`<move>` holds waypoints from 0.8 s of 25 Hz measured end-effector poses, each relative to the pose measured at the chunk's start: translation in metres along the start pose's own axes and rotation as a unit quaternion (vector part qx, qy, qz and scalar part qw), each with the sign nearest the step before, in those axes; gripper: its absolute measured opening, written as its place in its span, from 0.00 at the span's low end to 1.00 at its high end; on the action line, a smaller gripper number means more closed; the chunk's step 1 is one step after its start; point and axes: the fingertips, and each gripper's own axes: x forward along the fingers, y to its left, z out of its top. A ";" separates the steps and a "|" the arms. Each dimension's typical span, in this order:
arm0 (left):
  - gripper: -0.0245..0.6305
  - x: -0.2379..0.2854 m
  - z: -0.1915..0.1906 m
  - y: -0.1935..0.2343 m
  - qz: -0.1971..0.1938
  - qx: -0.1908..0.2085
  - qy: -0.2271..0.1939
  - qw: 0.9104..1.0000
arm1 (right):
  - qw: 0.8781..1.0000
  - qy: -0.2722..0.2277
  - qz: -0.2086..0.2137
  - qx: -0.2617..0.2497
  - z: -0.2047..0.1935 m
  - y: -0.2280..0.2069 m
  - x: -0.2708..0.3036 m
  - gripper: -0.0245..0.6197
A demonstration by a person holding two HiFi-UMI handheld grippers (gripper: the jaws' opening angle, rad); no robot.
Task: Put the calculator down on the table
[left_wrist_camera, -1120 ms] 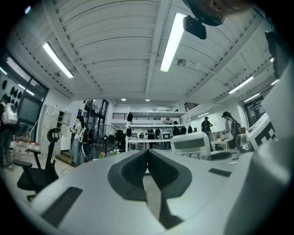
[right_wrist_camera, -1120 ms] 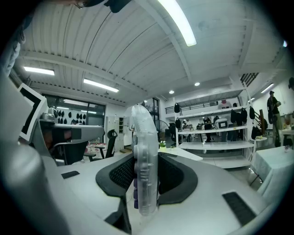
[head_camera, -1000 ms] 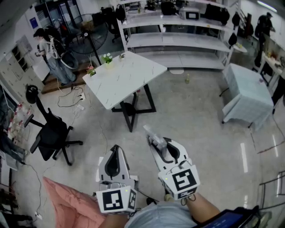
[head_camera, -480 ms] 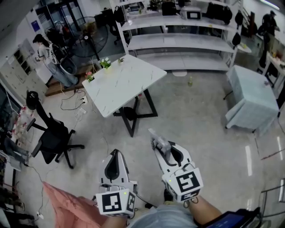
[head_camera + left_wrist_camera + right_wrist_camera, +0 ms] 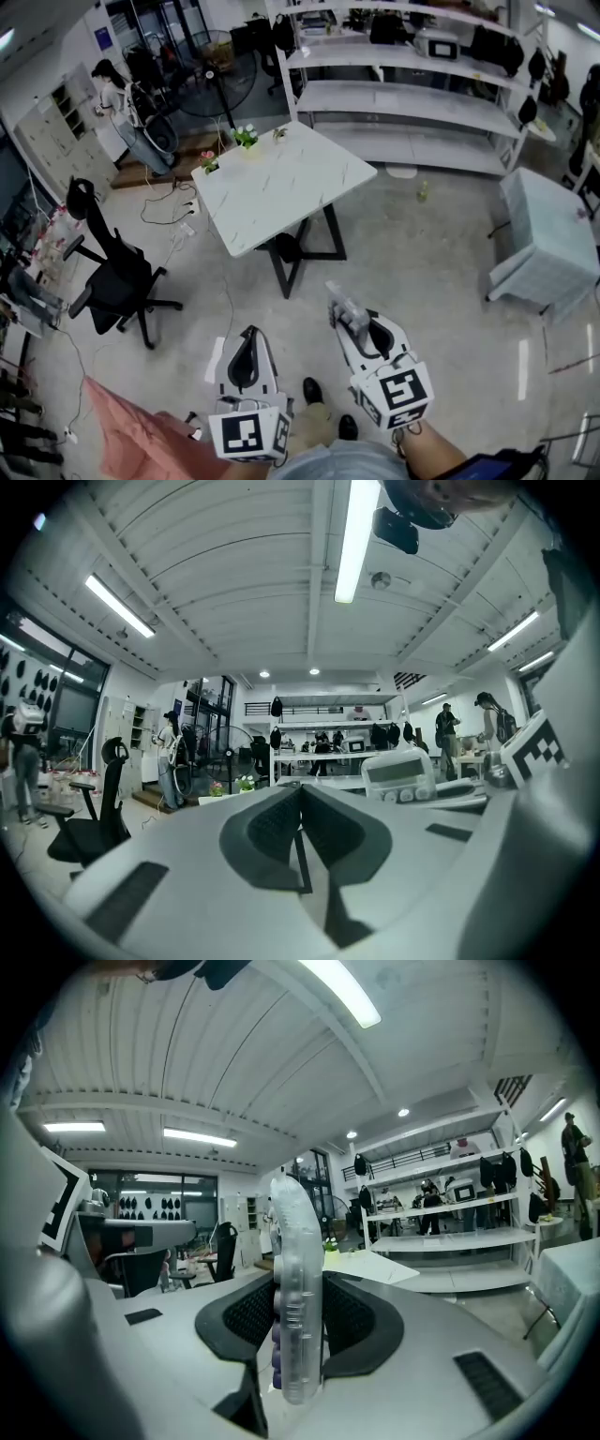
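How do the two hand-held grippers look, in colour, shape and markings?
The left gripper and the right gripper are both light grey and wedge-shaped, narrowing toward the jaws. Black textured pads line the jaws. At the rear of each sits a white cube with black square markers. The right forearm shows no sleeve.

A black office chair [image 5: 117, 281] stands on the pale floor [image 5: 422, 272] at nine o'clock, with loose cables [image 5: 167, 208] at ten. A standing fan [image 5: 217, 58] and a person [image 5: 114, 94] are at eleven. White shelving [image 5: 412, 98] spans twelve to one, with a small bottle [image 5: 423, 191] on the floor before it. A cloth-draped bench [image 5: 553, 239] sits at three, and pink fabric [image 5: 141, 436] lies at seven.
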 end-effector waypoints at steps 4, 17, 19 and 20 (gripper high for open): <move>0.05 0.024 -0.014 0.022 0.011 -0.020 0.004 1.000 | 1.000 0.016 0.011 -0.006 -0.005 -0.002 0.032 0.26; 0.05 0.171 -0.024 0.113 0.009 -0.046 0.009 0.999 | 0.999 0.033 0.017 -0.018 0.013 -0.023 0.196 0.26; 0.05 0.193 -0.019 0.125 0.006 -0.045 0.003 0.999 | 0.999 0.029 0.014 -0.019 0.022 -0.028 0.219 0.26; 0.05 0.204 -0.016 0.130 0.004 -0.045 -0.001 0.999 | 0.999 0.027 0.012 -0.020 0.026 -0.030 0.229 0.26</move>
